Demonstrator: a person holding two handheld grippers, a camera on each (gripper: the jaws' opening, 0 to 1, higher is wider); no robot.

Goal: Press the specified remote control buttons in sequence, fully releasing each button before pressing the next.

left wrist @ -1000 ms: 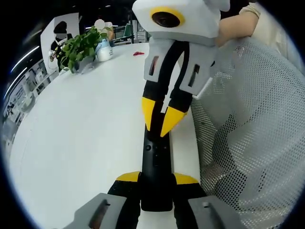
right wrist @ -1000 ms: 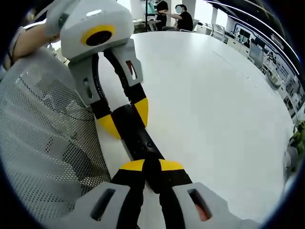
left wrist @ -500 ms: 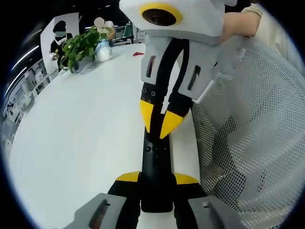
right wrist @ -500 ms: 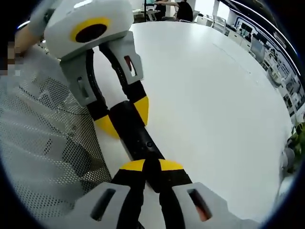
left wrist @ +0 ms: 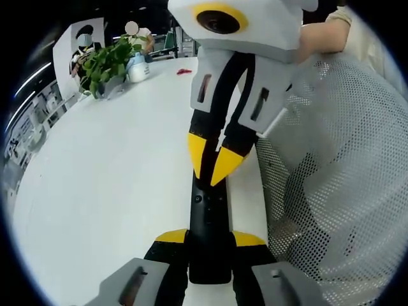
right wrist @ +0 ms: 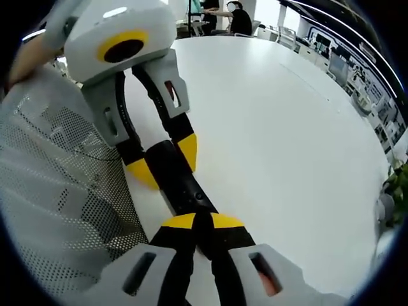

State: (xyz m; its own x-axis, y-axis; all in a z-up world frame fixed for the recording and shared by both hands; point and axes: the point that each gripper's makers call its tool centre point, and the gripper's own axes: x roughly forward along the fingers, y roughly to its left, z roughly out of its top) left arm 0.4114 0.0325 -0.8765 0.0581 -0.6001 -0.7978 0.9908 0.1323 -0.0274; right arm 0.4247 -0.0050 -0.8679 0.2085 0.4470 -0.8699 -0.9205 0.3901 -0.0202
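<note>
The left gripper (left wrist: 203,238) holds one end of the black remote control (left wrist: 207,220) between its yellow tips, and the remote lies along the edge of the white table (left wrist: 115,178), beside a white mesh chair back (left wrist: 338,191). In the right gripper view the same hold appears from the other side, the left gripper (right wrist: 162,159) clamping the far end of the remote (right wrist: 182,185).

The right gripper (left wrist: 213,162) comes down from above with its two yellow tips brought together into one point. This point stands over the upper part of the remote, close to a small round button (left wrist: 198,199). In its own view, the right gripper (right wrist: 194,222) has its tips pressed together on top of the remote.

Compared with half a second ago, the point of the right gripper has shifted only a little, and the remote has not moved in the left grip. From a second ago the picture is almost the same. It seems one press is going on or just ending; whether the tip touches the button now cannot be told.

A green plant (left wrist: 105,64) stands at the far end of the table, well apart.
</note>
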